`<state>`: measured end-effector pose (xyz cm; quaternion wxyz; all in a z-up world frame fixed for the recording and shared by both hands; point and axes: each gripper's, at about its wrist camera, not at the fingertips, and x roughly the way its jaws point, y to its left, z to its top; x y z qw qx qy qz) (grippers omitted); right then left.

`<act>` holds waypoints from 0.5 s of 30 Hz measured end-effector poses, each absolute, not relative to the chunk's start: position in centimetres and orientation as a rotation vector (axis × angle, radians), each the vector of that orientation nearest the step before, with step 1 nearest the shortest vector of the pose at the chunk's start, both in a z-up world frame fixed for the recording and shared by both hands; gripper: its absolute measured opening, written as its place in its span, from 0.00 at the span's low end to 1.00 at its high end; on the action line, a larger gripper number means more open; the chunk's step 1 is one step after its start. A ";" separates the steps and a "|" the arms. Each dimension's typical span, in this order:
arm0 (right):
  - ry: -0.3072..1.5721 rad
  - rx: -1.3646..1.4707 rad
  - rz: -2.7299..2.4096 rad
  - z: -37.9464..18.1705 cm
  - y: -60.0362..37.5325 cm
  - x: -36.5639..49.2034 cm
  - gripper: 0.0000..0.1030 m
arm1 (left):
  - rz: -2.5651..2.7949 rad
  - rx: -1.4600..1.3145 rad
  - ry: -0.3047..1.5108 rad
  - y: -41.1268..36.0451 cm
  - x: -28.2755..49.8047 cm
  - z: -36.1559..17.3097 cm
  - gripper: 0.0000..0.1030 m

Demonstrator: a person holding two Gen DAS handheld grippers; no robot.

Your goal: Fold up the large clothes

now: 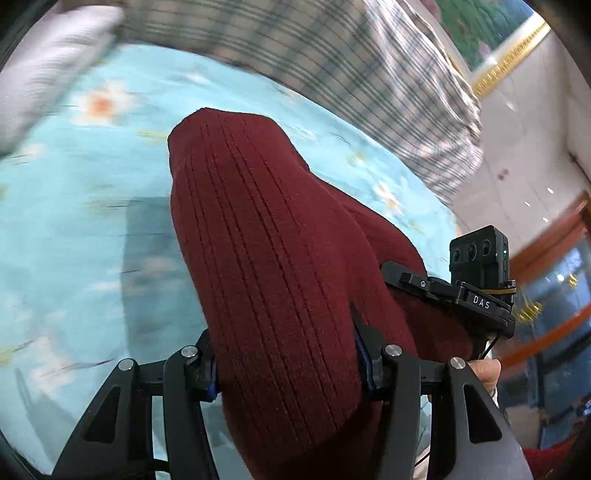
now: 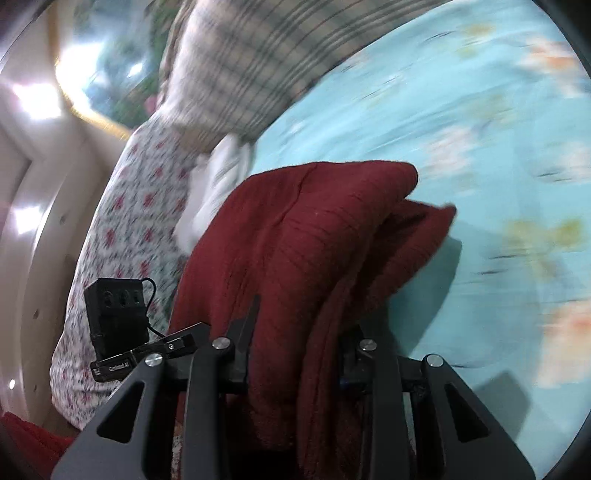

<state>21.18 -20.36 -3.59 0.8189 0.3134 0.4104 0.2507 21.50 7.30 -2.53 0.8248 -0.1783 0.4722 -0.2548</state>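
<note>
A dark red knitted garment [image 1: 273,266] is bunched thickly between the fingers of my left gripper [image 1: 288,354], which is shut on it and holds it above a light blue flowered bedsheet [image 1: 74,229]. In the right wrist view the same red garment [image 2: 303,251] hangs folded over and between the fingers of my right gripper [image 2: 299,350], which is shut on it. The other gripper [image 1: 476,291] shows close on the right of the left wrist view, and close on the left in the right wrist view [image 2: 122,332]. The fingertips are hidden by the cloth.
A grey checked quilt [image 1: 369,74] lies at the far side of the bed and also shows in the right wrist view [image 2: 251,62]. A red-flowered pillow [image 2: 125,229] and white cloth [image 2: 218,181] lie beside it. A pale wall [image 1: 524,147] and framed picture [image 1: 480,26] stand beyond.
</note>
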 end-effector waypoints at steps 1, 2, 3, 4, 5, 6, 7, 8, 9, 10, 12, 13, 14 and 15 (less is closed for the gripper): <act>0.881 0.670 0.560 -3.9 -19.1 21.7 0.31 | -0.514 -0.381 0.997 9.1 20.8 -2.5 0.53; 0.889 0.673 0.578 -4.3 -18.0 22.2 0.31 | -0.492 -0.384 0.994 10.3 20.3 -2.6 0.53; 0.902 0.671 0.595 -4.8 -16.9 22.7 0.31 | -0.466 -0.392 0.994 11.7 19.8 -3.0 0.53; 0.916 0.662 0.603 -5.3 -16.0 22.9 0.31 | -0.449 -0.398 0.996 13.0 19.3 -3.5 0.53; 0.932 0.645 0.600 -5.8 -15.1 23.2 0.31 | -0.430 -0.403 1.004 13.7 18.9 -4.3 0.53; 0.957 0.622 0.588 -6.5 -14.4 23.4 0.31 | -0.411 -0.404 1.017 14.5 18.7 -5.4 0.53; 0.981 0.603 0.570 -7.2 -13.9 23.7 0.31 | -0.390 -0.400 1.035 15.4 18.4 -6.7 0.54; 0.999 0.584 0.548 -7.8 -13.6 23.7 0.31 | -0.379 -0.399 1.045 15.6 18.3 -7.6 0.56; 1.001 0.578 0.533 -8.3 -13.6 23.6 0.32 | -0.382 -0.408 1.036 16.1 18.0 -8.4 0.58; 0.998 0.590 0.534 -8.5 -14.1 23.5 0.32 | -0.394 -0.426 1.014 16.5 17.8 -8.7 0.61; 1.007 0.612 0.529 -8.8 -14.8 23.4 0.35 | -0.399 -0.439 1.005 16.2 17.8 -8.7 0.64; 1.009 0.613 0.524 -8.7 -14.9 23.5 0.37 | -0.399 -0.435 1.003 16.3 17.8 -8.8 0.67; 1.011 0.608 0.515 -8.6 -14.9 23.4 0.41 | -0.398 -0.432 1.007 16.5 17.7 -8.9 0.70; 1.013 0.601 0.509 -8.5 -14.8 23.3 0.42 | -0.398 -0.431 1.011 16.0 17.9 -8.8 0.70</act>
